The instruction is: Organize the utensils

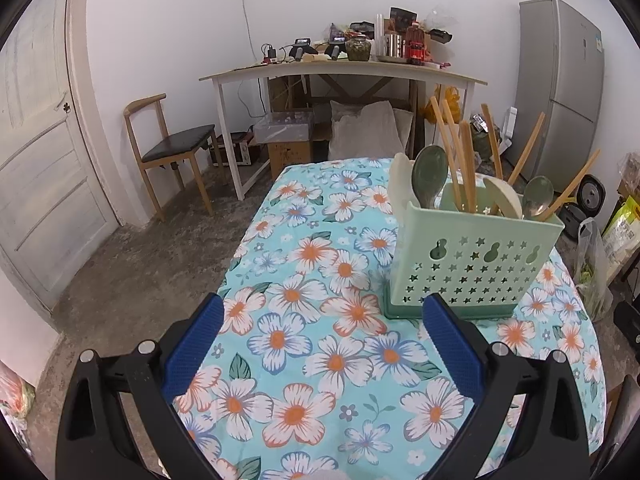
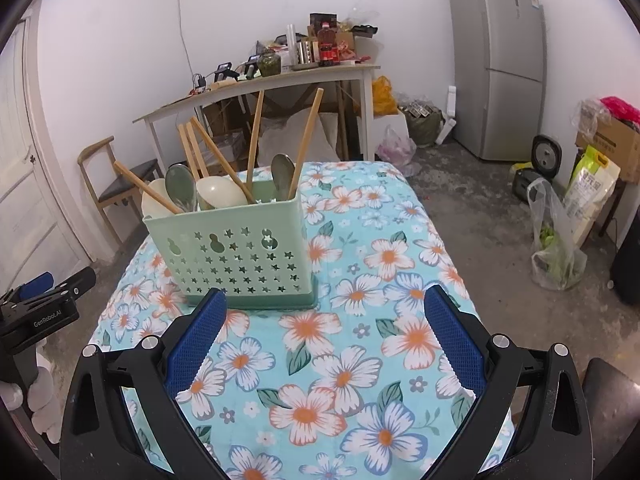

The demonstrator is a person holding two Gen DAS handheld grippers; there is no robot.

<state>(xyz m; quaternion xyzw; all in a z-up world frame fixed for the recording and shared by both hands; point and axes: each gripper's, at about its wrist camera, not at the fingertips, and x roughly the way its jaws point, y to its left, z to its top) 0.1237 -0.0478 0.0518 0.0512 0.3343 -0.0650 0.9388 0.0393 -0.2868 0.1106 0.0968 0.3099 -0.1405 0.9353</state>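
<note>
**Both grippers spread and empty, caddy loaded on the table**

Left wrist view: your left gripper (image 1: pixel 323 322) is released, its blue pads (image 1: pixel 196 346) spread wide with nothing between them, above the floral tablecloth (image 1: pixel 304 360). The green utensil caddy (image 1: pixel 470 260) stands upright at about 2 o'clock from the gripper, its base just beside the right pad. It holds wooden chopsticks (image 1: pixel 466 168), green spoons (image 1: pixel 430 174) and a cream spoon (image 1: pixel 504 198), handles and bowls sticking out of the top. A wooden chair (image 1: pixel 172 152) is at 10 o'clock and a fridge (image 1: pixel 560 84) at 1 o'clock.

Right wrist view: your right gripper (image 2: pixel 325 320) is likewise released and empty over the cloth. The caddy sits at 11 o'clock, its base touching the left pad's tip in the picture; whether they truly meet you cannot tell. The left gripper appears at 9 o'clock, off the table edge.
</note>
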